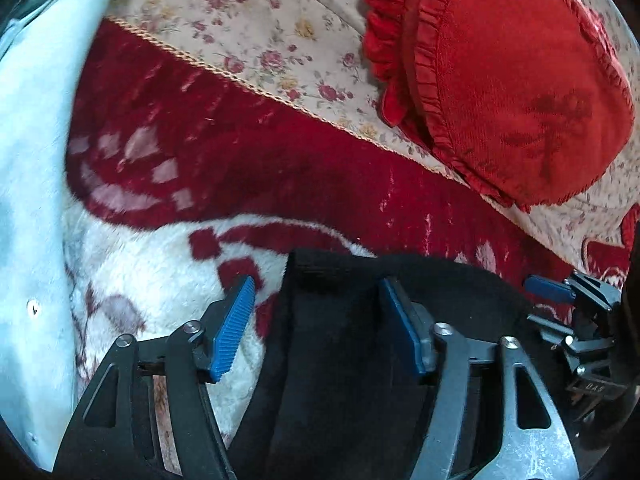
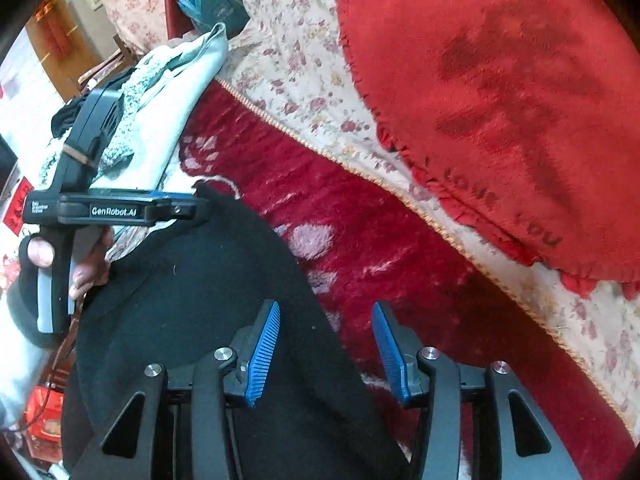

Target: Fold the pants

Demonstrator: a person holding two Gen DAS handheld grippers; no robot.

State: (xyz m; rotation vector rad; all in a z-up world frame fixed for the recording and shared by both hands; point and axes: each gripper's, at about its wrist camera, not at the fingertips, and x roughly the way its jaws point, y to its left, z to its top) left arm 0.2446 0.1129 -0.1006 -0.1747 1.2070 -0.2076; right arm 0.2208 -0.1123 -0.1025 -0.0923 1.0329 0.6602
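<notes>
While "GenRobot.AI" reads in white on the side of the left gripper as the right wrist cam sees it, a smaller white label beside it is too tiny to read, and stamped chars on the right gripper body, seen from the left cam, are also unclear. "LOVE YOU" is stitched in dark thread on the red cushion, under a dark embroidered motif.

L gripper: jaws wide apart, blue ribbed pads not pressing anything. Black pants run up between the fingers; the right-hand pad sits over the black cloth, the left-hand one over the white part of the blanket. Contact w/ fabric can't be told.

R gripper: also wide, nothing clamped. Its left pad hangs over the pants, the other over red fleece, so the pants' curved edge runs between the fingers.

A hand grips the L handle at the pants' far left edge.

Outward: red-and-white fleece blanket under the pants, open red pile to the right of them. Gold-trimmed blanket edge meets a floral sheet; cushion rests on that, well apart from the pants. Pale blue garment borders the left side.
</notes>
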